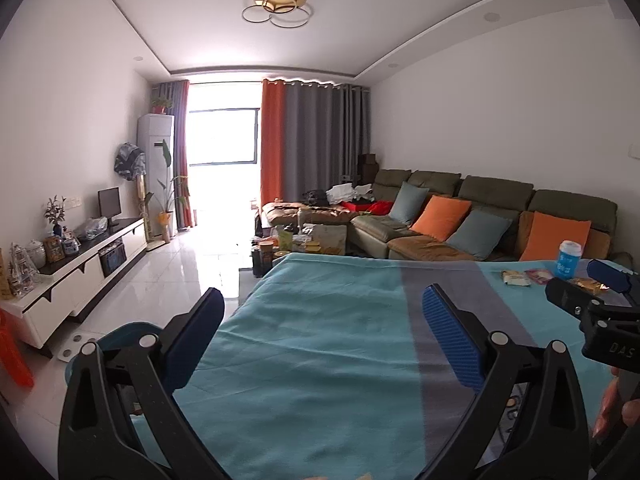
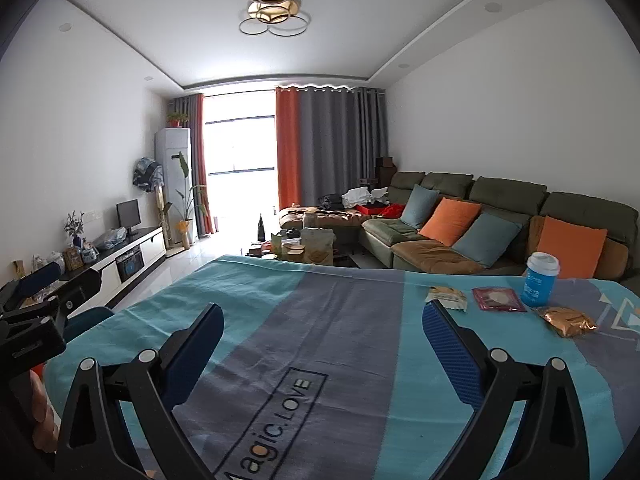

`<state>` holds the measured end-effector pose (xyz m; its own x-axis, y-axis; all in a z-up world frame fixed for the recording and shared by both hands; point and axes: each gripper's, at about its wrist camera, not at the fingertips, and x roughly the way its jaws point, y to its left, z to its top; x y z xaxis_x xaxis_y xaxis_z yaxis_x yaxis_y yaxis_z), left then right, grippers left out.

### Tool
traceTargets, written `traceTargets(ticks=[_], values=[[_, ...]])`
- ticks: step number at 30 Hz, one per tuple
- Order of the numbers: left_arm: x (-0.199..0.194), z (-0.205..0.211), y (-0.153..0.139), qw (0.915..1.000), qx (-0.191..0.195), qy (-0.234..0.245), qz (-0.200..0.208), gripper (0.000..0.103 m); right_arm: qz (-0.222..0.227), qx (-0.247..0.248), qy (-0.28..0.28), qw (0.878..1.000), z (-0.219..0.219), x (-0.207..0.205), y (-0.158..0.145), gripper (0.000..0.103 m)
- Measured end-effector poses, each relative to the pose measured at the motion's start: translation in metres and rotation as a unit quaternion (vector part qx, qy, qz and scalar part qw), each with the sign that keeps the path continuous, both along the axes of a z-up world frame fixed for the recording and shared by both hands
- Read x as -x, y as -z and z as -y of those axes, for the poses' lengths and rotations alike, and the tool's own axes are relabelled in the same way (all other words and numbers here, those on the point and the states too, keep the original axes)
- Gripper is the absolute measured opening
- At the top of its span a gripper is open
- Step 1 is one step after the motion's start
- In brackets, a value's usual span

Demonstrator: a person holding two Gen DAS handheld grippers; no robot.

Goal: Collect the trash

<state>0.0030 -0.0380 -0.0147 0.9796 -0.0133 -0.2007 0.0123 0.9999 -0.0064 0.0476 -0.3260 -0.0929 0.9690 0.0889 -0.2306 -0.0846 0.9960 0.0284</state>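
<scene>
While both grippers hover empty, left gripper (image 1: 322,312) and right gripper (image 2: 323,330) fingers spread wide, trash clusters at tabletop's far right edge: yellow wrapper (image 2: 446,299), red packet (image 2: 498,299), gold bag (image 2: 567,321), blue cup (image 2: 539,279). Risk: flat wrappers slip, cup topples. Cloth lettering shows in right view only.

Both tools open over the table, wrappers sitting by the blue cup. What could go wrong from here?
1. The blue cup stands upright right beside the red packet and gold wrapper; reaching for either, the right tool might knock it over.
2. All the wrappers lie flat on the tablecloth, so the fingers may pinch cloth and drag it.
3. The left tool is far from the trash; crossing over risks bumping the right one.
</scene>
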Motion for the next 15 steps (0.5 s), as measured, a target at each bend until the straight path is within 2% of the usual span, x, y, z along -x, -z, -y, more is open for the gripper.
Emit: traceTargets(ticks=[15], values=[[0.005, 0.015, -0.001, 0.9999, -0.009, 0.009, 0.008, 0.097, 0.004, -0.009, 0.023, 1.000, 0.013, 0.008, -0.004, 0.096]])
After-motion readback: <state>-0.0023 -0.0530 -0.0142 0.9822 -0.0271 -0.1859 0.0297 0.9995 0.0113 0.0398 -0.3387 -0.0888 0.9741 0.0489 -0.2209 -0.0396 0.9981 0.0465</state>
